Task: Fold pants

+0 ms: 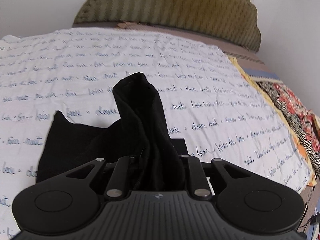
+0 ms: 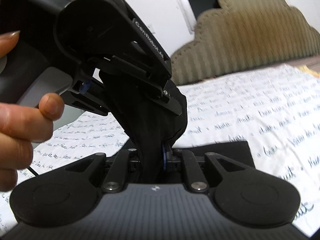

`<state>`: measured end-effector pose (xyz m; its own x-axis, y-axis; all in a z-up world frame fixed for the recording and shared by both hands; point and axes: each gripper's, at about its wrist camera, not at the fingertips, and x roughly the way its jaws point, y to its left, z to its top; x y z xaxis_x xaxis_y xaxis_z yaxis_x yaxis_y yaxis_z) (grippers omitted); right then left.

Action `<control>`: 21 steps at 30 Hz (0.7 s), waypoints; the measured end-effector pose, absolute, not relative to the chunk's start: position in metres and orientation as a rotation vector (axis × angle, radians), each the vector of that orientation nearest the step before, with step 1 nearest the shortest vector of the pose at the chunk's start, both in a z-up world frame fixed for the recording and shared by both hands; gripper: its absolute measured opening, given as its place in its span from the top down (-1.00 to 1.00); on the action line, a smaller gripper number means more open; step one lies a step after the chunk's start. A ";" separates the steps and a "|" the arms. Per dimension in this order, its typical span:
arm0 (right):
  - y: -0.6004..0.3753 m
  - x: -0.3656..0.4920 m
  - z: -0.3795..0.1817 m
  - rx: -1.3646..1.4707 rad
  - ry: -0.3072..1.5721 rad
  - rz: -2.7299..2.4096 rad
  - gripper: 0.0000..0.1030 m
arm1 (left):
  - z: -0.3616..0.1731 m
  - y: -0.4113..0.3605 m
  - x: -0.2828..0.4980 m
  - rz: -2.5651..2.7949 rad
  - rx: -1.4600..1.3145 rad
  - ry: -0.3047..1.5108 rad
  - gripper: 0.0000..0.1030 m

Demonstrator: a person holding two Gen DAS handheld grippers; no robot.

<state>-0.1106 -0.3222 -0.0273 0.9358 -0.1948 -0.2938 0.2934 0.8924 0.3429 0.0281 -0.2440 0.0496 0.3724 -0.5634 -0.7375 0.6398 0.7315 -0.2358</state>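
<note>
Holding black pants (image 1: 148, 120) bunched and raised above a bed (image 1: 260, 60), over a white sheet (image 1: 200, 100) printed with blue handwriting. Left gripper (image 1: 158, 158) clamped together on a thick roll of the dark cloth, with one leg end standing up ahead and another flap spread low to the left on the sheet. Right gripper (image 2: 160, 156) likewise pinched on a twisted bundle of the same cloth, close under the other tool (image 2: 112, 46), whose handle sat in a bare hand (image 2: 24, 124) at the left of the right wrist view. Judged to be early in the job: no flat, squared fold visible anywhere, cloth crumpled and hanging rather than laid out. Left to do, by that reading: spreading the pants on the sheet, laying leg on leg, then doubling them over. Padded headboard (image 1: 180, 6) seen behind, and a patterned blanket (image 1: 290, 110) along the far right edge of the bed.
</note>
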 end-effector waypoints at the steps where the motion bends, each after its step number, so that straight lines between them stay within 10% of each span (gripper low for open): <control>1: -0.326 -0.112 -0.031 0.414 0.262 -0.258 0.75 | 0.045 -0.248 0.027 -0.775 0.103 0.914 0.66; 15: -0.362 -0.135 -0.066 0.664 0.308 -0.288 0.58 | 0.012 -0.286 0.014 -0.850 0.181 0.973 0.43; 21: -0.374 -0.152 -0.073 0.736 0.325 -0.281 0.28 | 0.022 -0.268 0.019 -0.909 0.041 0.960 -0.28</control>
<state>-0.1523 -0.3741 -0.0732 0.9131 -0.1360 -0.3843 0.3610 0.7076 0.6074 0.0189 -0.2680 0.0219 0.2467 -0.6492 -0.7195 0.6833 0.6430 -0.3459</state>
